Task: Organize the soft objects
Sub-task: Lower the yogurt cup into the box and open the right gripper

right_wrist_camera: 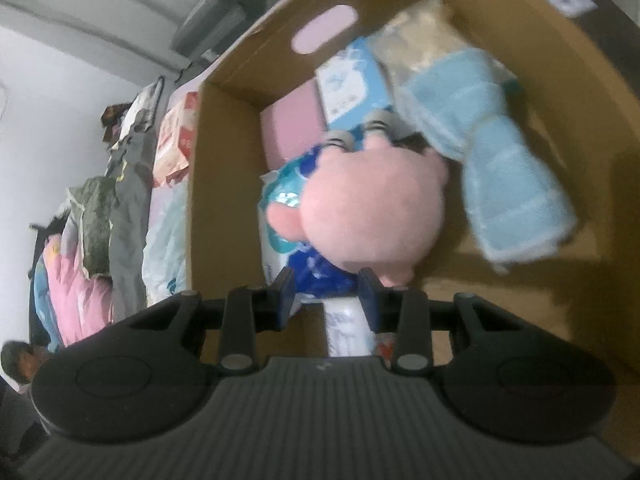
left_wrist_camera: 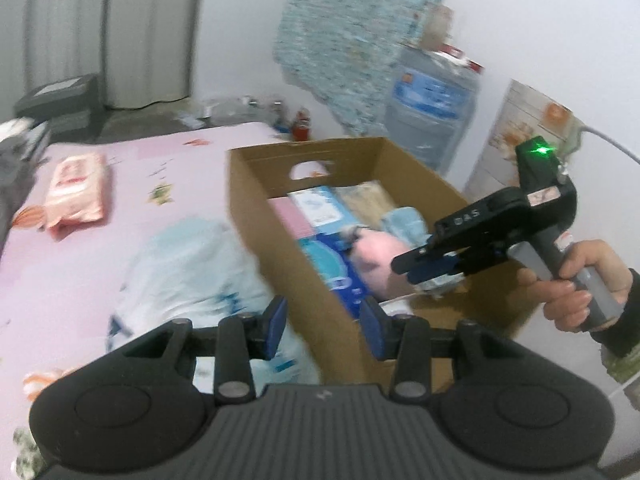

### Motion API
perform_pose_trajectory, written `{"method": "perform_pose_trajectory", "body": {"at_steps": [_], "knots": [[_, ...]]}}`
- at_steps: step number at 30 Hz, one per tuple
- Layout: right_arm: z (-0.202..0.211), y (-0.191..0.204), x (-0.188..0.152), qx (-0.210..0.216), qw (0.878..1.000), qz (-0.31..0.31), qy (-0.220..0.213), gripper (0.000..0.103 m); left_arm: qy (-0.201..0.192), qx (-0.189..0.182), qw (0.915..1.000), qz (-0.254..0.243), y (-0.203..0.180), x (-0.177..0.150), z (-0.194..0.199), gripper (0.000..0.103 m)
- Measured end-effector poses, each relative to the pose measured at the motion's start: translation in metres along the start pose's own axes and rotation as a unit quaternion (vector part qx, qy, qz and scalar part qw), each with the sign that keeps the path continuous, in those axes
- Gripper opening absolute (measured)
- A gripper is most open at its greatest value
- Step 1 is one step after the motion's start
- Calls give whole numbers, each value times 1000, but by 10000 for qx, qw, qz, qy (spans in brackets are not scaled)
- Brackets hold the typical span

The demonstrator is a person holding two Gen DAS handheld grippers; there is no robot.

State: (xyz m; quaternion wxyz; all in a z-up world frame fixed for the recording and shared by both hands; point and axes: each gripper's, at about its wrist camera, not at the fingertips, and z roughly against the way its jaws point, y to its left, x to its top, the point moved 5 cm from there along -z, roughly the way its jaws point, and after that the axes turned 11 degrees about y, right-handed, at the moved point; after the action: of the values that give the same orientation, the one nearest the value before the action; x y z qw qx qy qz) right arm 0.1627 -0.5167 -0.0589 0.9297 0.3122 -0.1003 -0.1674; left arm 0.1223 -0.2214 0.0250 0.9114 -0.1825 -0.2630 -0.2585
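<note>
pink plush toy (right_wrist_camera: 372, 208), brown cardboard box (right_wrist_camera: 224, 184).

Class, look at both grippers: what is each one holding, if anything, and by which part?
The left gripper holds nothing. The right gripper appears to have its fingers shut on a pale blue-and-white packet, gripped at its edge above the cardboard box.

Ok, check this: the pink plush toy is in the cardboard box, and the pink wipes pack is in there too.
Not quite. The pink plush toy is in the cardboard box, but the pink wipes pack lies outside it on the bed, as the left wrist view shows.
</note>
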Motion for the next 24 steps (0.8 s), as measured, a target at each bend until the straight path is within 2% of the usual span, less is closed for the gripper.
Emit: {"method": "perform_pose_trajectory", "body": {"at_steps": [4,10,24], "knots": [[-17,14,10,-32,9995,222,199,34,42,66,9994,332,23,-13,0,42],[-43,18,10,-376,9961,383,696,34,110,58,9977,663,43,-27,-4,42],[-35,29,-24,-79,9932,478,1060,34,115,-16,9962,867,58,-34,-6,42]]}}
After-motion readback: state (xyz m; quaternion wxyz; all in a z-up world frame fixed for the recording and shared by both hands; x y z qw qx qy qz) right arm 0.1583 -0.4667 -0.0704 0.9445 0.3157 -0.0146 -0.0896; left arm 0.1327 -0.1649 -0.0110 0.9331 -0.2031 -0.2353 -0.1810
